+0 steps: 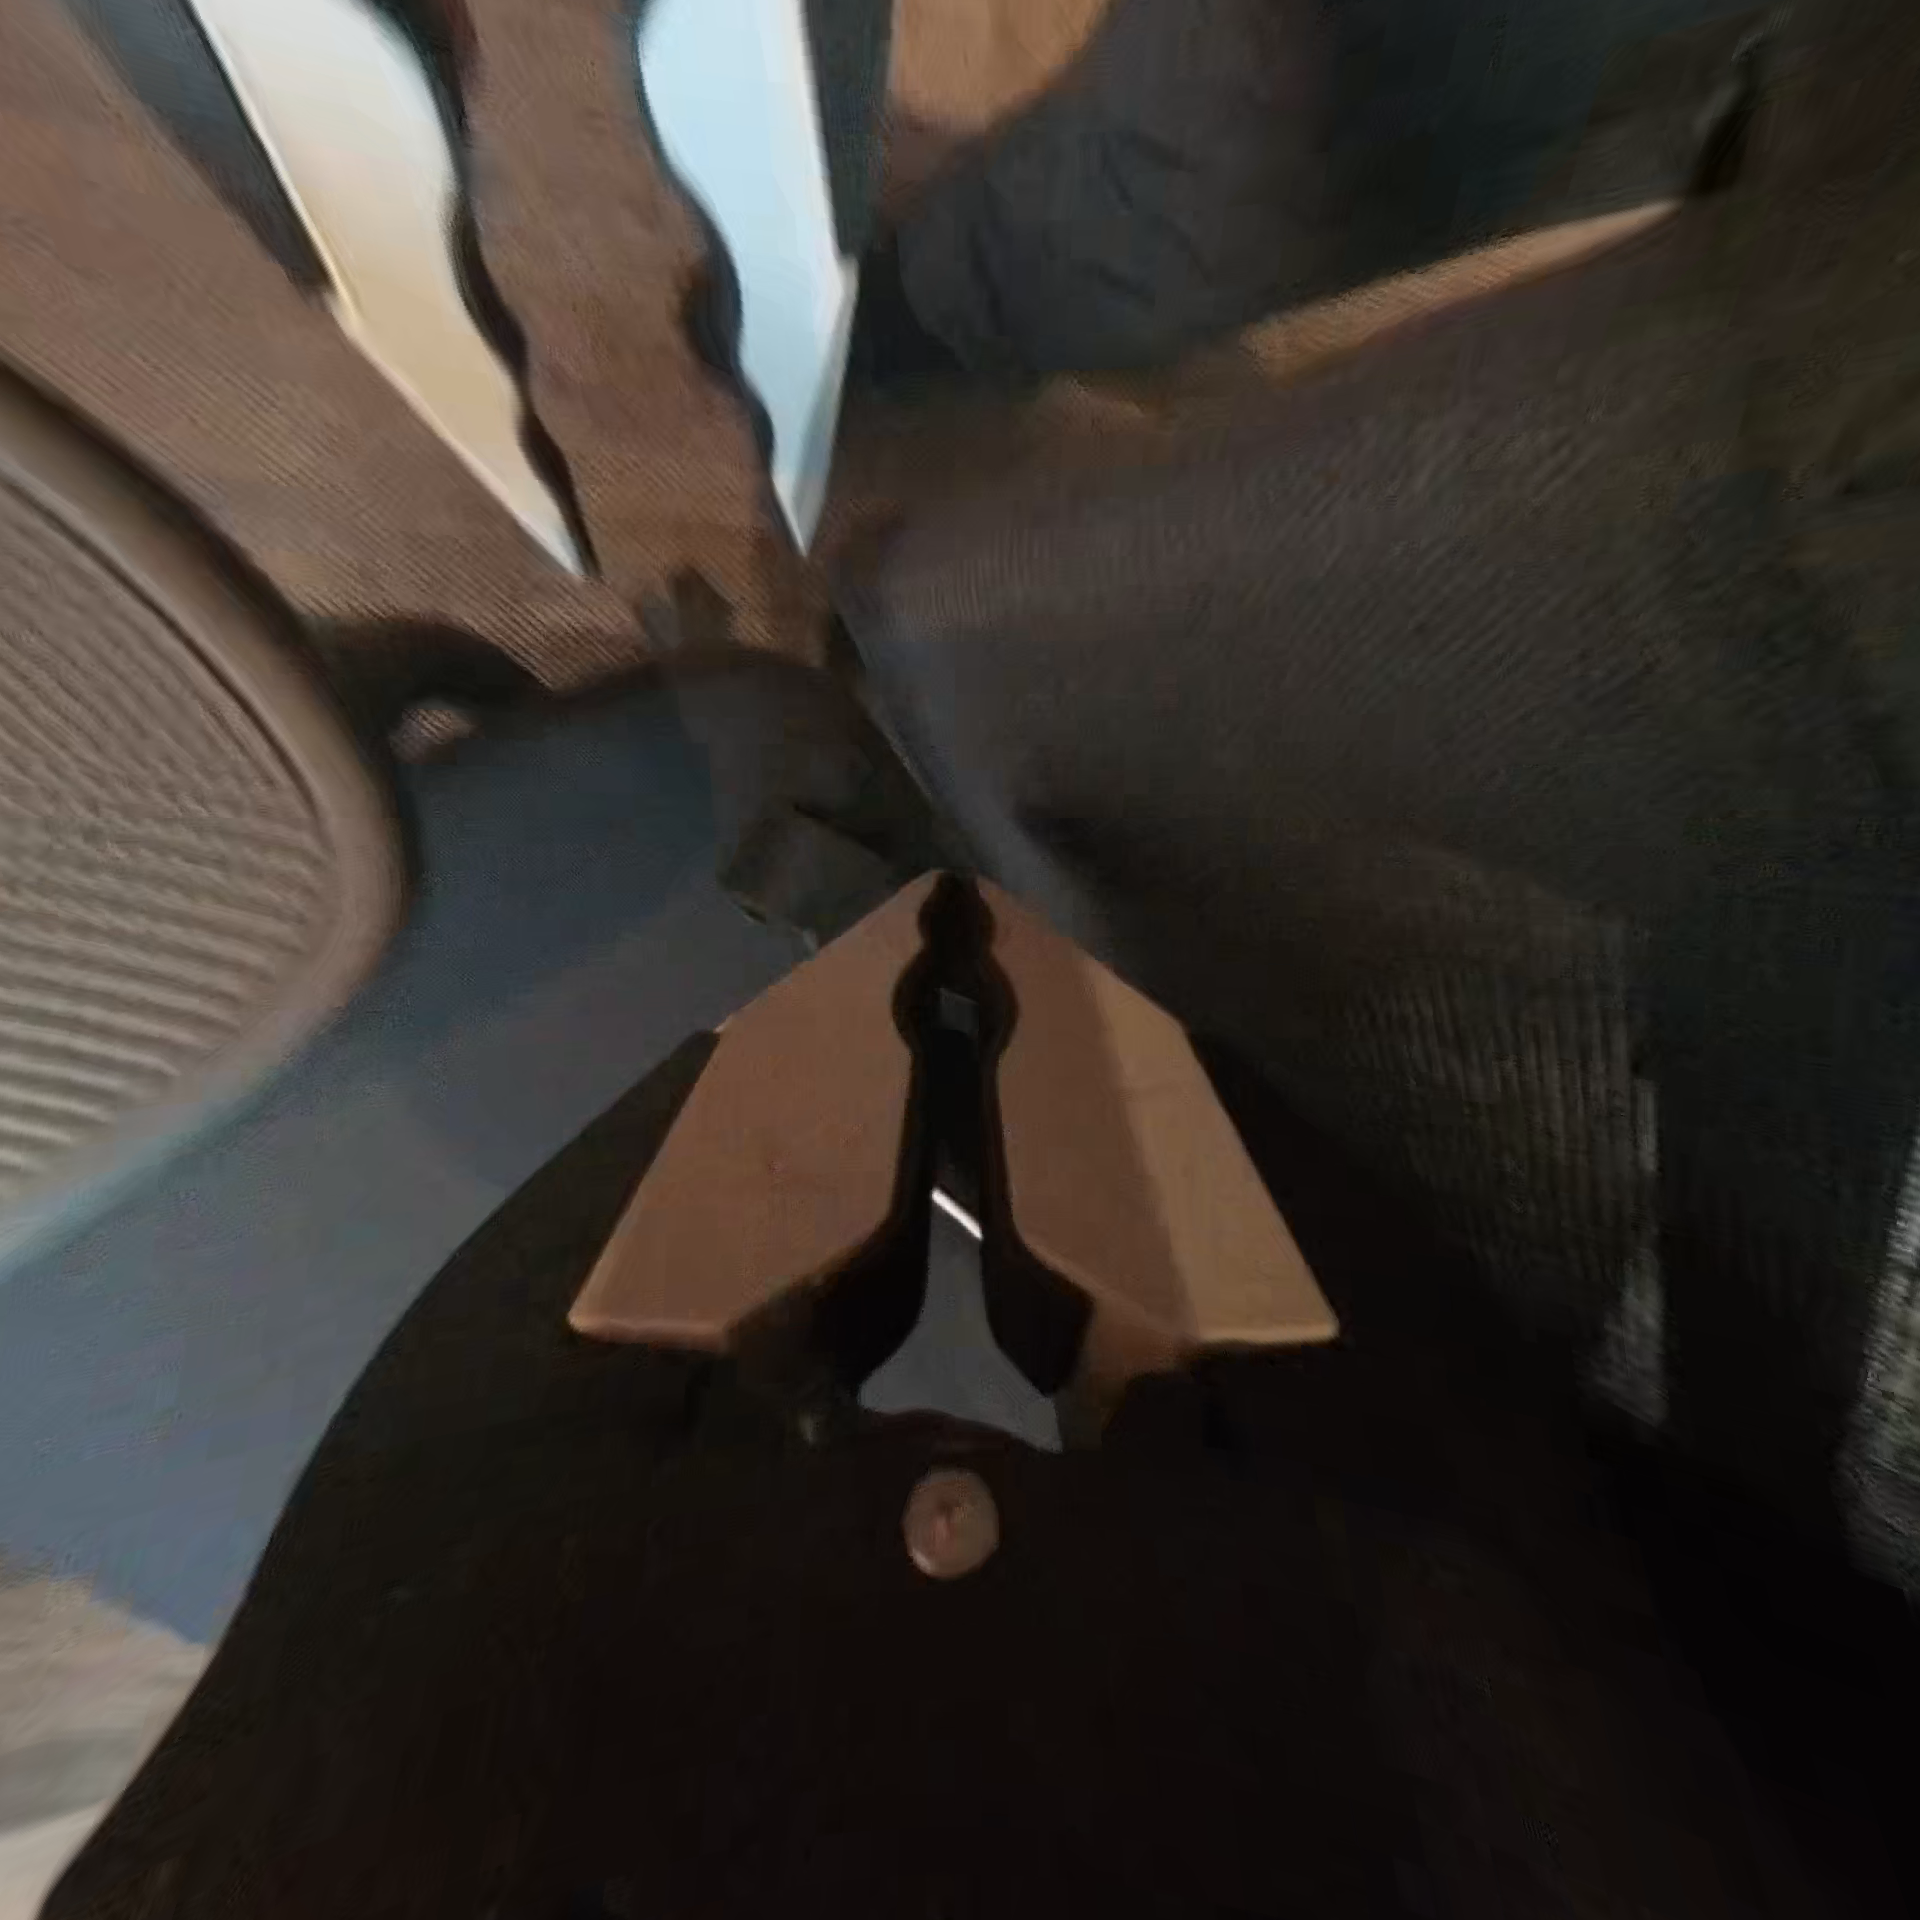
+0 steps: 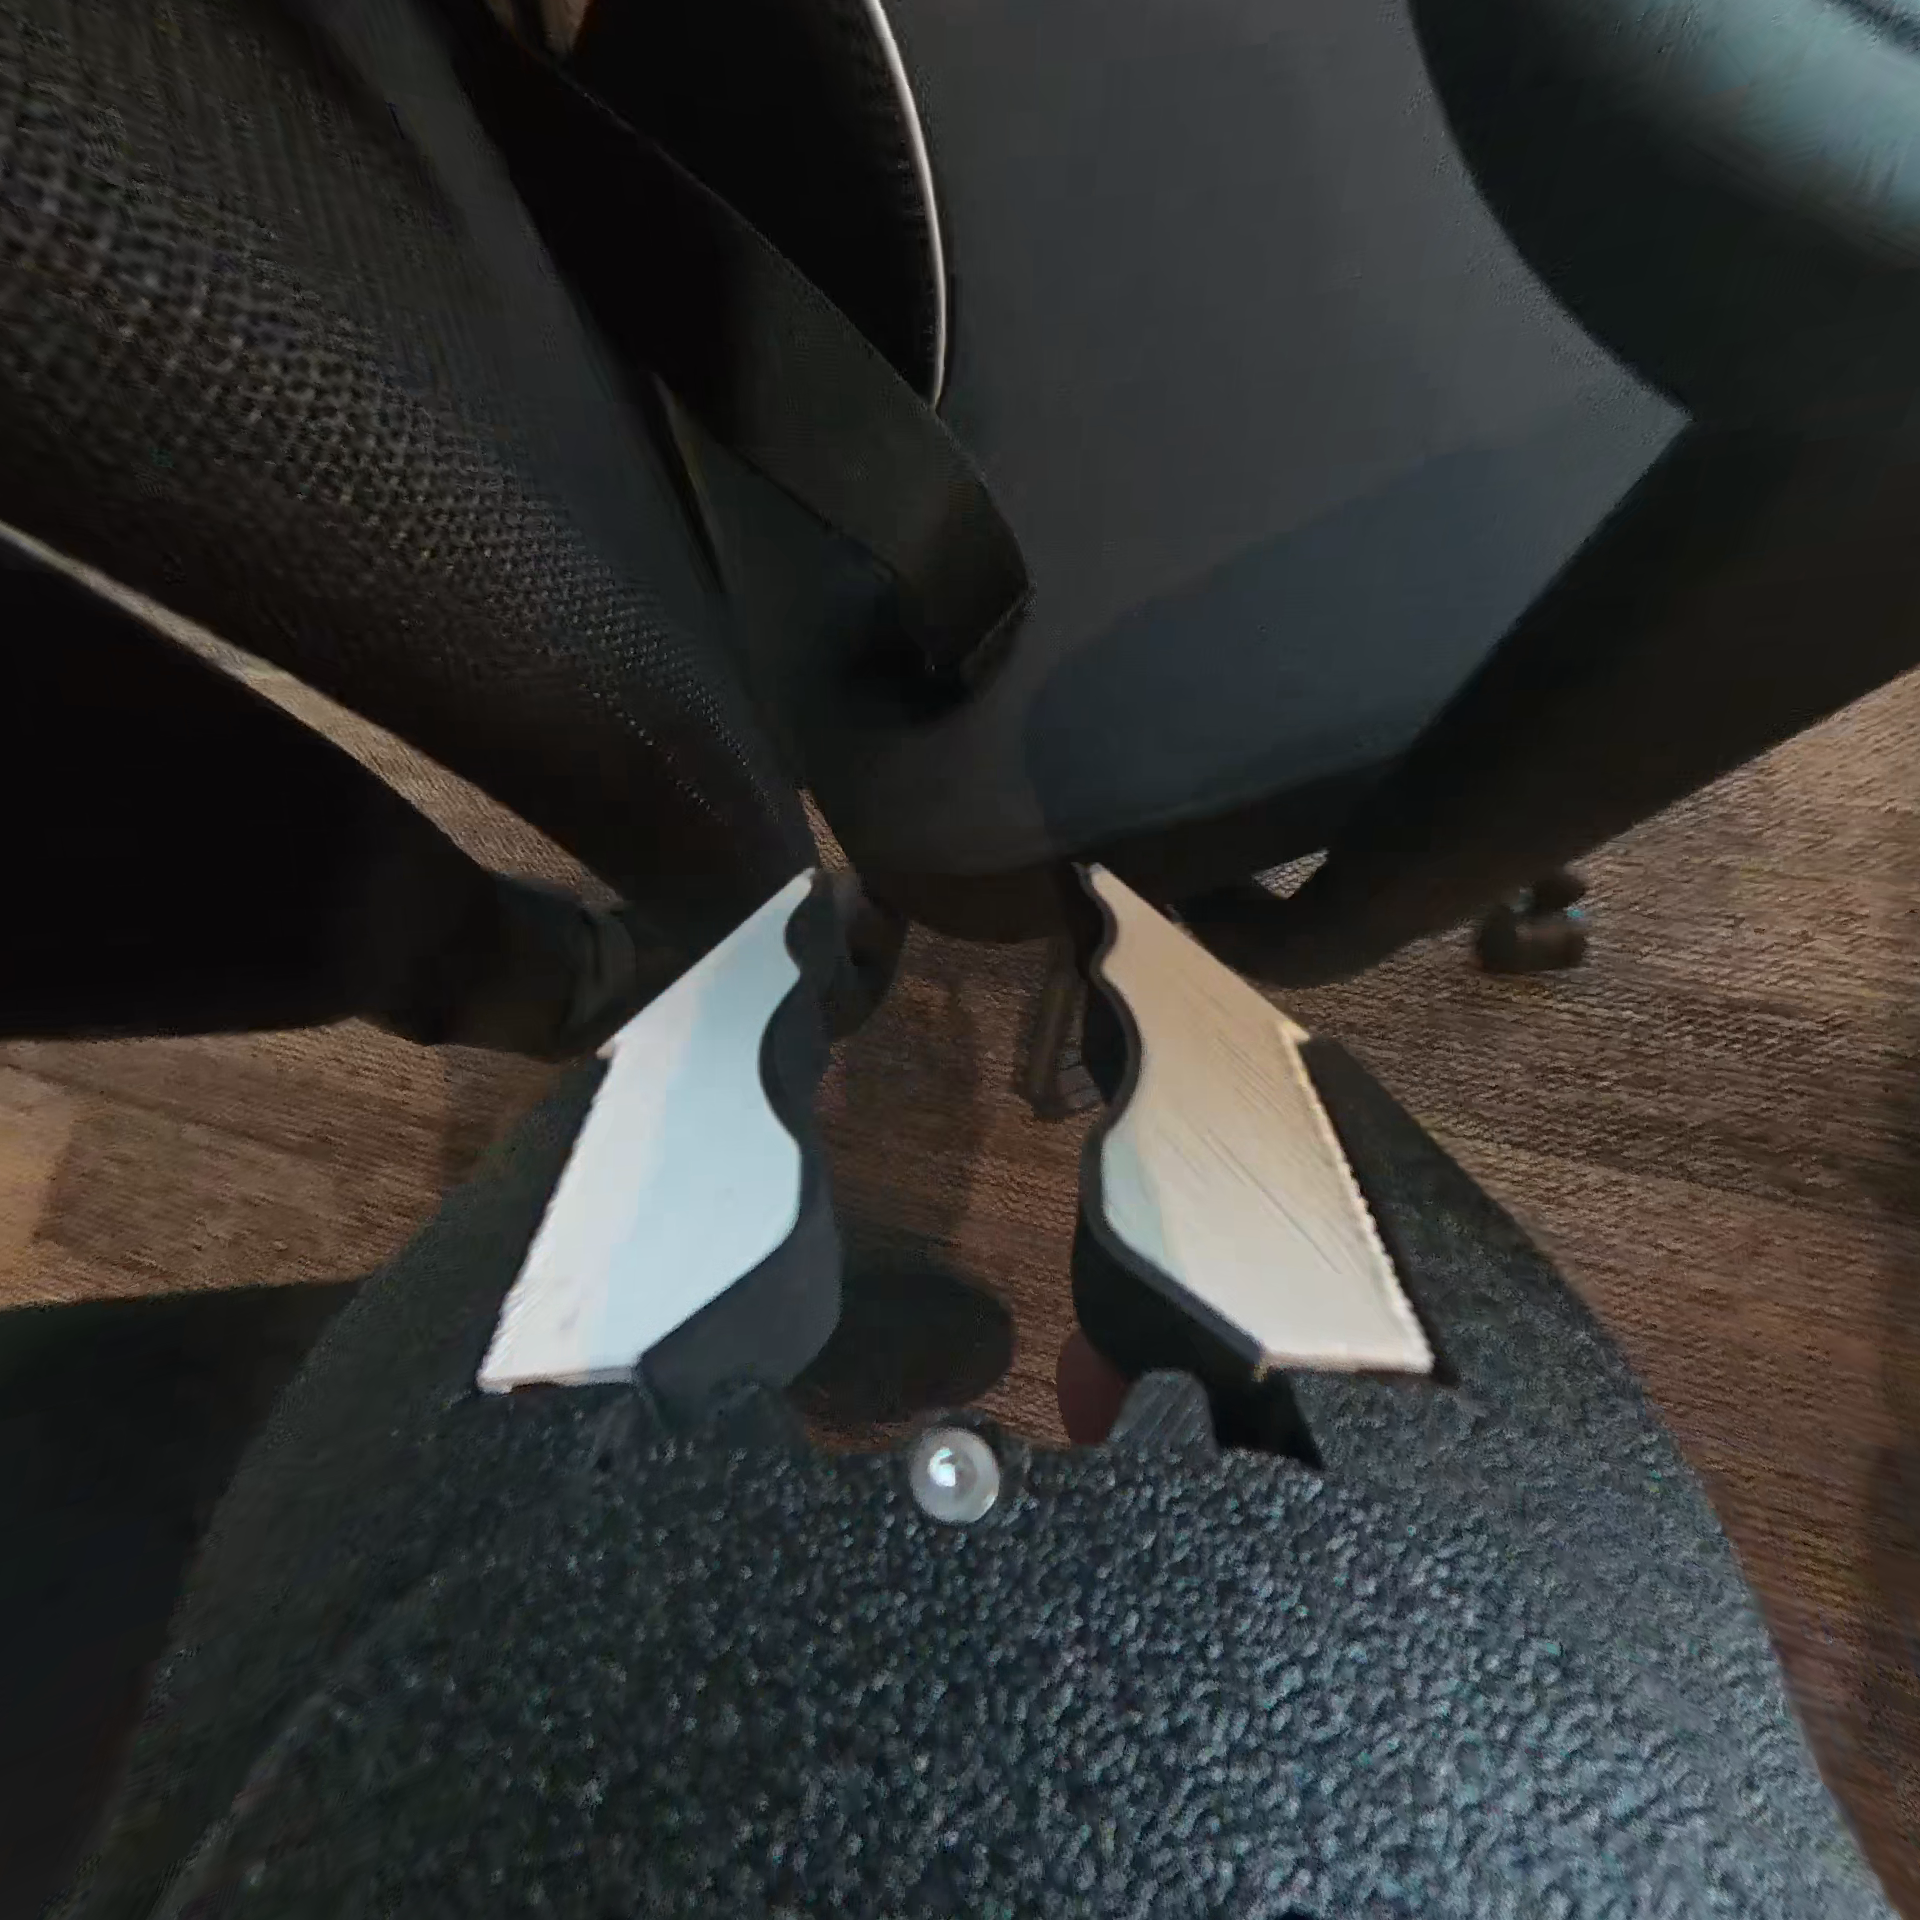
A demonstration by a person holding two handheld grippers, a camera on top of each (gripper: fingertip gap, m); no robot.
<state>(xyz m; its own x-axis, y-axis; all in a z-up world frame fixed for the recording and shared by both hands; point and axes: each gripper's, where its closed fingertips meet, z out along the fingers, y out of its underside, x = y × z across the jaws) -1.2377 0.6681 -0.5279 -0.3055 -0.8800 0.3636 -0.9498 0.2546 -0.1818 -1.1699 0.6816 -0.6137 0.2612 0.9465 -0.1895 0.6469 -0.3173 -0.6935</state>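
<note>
Between parted right tongs (image 2: pixel 951 894): black woven strap (image 2: pixel 831 416).

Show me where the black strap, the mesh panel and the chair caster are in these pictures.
black strap (image 2: pixel 831 416): right wrist view, on the flat webbing above its looped end.
mesh panel (image 2: pixel 312 343): right wrist view, on the woven surface.
chair caster (image 2: pixel 1532 925): right wrist view, on the dark wheel.

A black backpack (image 2: pixel 1195 468) is seen close ahead of the right hand-held gripper (image 2: pixel 951 894), its smooth panel raised above brown carpet (image 2: pixel 1610 1091). A mesh-padded shoulder strap (image 2: pixel 312 416) is draped at left, and a flat webbing strap (image 2: pixel 831 416) is looped across the middle.
</note>
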